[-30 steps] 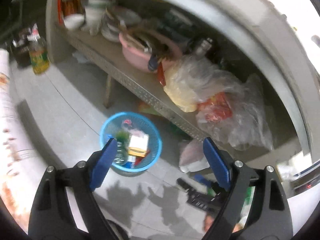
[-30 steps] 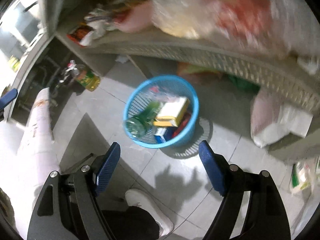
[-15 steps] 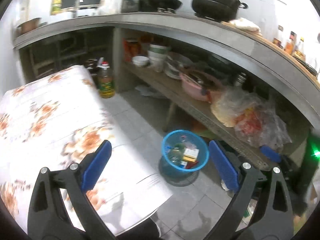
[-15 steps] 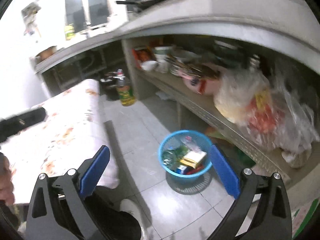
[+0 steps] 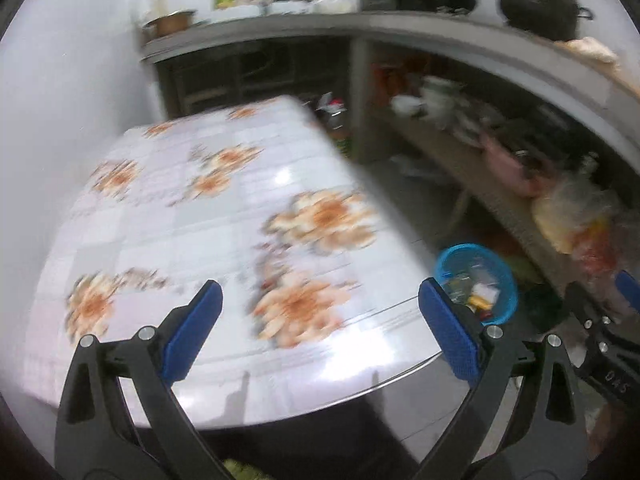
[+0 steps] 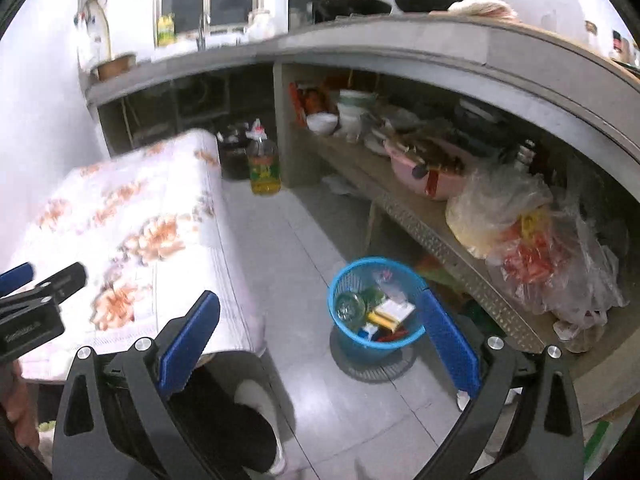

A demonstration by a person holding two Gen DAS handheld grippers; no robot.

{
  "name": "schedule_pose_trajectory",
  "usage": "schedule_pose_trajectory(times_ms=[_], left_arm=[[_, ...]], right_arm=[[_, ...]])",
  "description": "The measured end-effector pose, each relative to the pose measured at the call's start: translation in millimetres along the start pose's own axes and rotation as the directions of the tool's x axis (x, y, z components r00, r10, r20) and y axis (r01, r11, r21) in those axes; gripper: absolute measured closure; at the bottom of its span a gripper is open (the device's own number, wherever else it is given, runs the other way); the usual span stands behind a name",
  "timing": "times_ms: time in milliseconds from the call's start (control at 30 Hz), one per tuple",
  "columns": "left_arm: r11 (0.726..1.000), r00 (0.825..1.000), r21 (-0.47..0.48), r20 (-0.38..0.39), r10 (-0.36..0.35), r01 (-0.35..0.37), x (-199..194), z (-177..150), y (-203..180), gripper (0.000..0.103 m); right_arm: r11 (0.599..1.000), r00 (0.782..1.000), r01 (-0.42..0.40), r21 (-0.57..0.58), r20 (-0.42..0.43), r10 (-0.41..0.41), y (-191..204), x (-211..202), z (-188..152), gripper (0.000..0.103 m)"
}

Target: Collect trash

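Note:
A blue mesh basket (image 6: 376, 308) stands on the tiled floor beside a low shelf. It holds trash: a green glass bottle (image 6: 352, 304), a white-and-yellow box (image 6: 394, 312) and smaller scraps. My right gripper (image 6: 320, 300) hangs open above the floor, nothing between its blue pads, with the basket just inside its right finger. My left gripper (image 5: 320, 292) is open and empty over a table with a floral cloth (image 5: 208, 216). In the left wrist view the basket (image 5: 476, 280) sits beyond the table's right edge.
A yellow oil bottle (image 6: 262, 168) stands on the floor by the shelf end. The shelf carries a pink pot (image 6: 416, 172), bowls and bulging plastic bags (image 6: 520, 232). Pots sit on the counter above. A person's white shoe (image 6: 256, 396) is below my right gripper.
Both grippers have drawn back and up from the basket, which now looks smaller. The left view has swung left onto the floral table. Both sets of jaws stand wider than a second ago.

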State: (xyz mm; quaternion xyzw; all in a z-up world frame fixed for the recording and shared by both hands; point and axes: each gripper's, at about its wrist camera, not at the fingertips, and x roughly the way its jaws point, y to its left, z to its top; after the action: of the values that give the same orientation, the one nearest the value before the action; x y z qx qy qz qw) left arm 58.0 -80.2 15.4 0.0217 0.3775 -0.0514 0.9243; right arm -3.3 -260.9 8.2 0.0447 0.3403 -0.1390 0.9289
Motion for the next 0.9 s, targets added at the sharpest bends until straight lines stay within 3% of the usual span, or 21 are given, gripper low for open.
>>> schedule_pose_trajectory(times_ms=[133,300,900], left_arm=[[0.997,0.998,-0.063,-0.041,0.039,-0.042,2,-9,19,0.009],[0.993,0.993,-0.034,-0.042,0.113,-0.115,1,-15,23,0.009],[0.988,0.988,-0.047,-0.066,0.142,-0.145,1,-13,26,0.009]], right_arm=[[1.000,0.999,0.014,-0.022,-0.045,-0.015,11,8,-3,0.006],[1.000,0.994,0.023,0.020,-0.107,-0.021,6,21,-6,0.006],[0.996,0.988,0.093,0.018,-0.129,-0.090,-12,32,-7,0.006]])
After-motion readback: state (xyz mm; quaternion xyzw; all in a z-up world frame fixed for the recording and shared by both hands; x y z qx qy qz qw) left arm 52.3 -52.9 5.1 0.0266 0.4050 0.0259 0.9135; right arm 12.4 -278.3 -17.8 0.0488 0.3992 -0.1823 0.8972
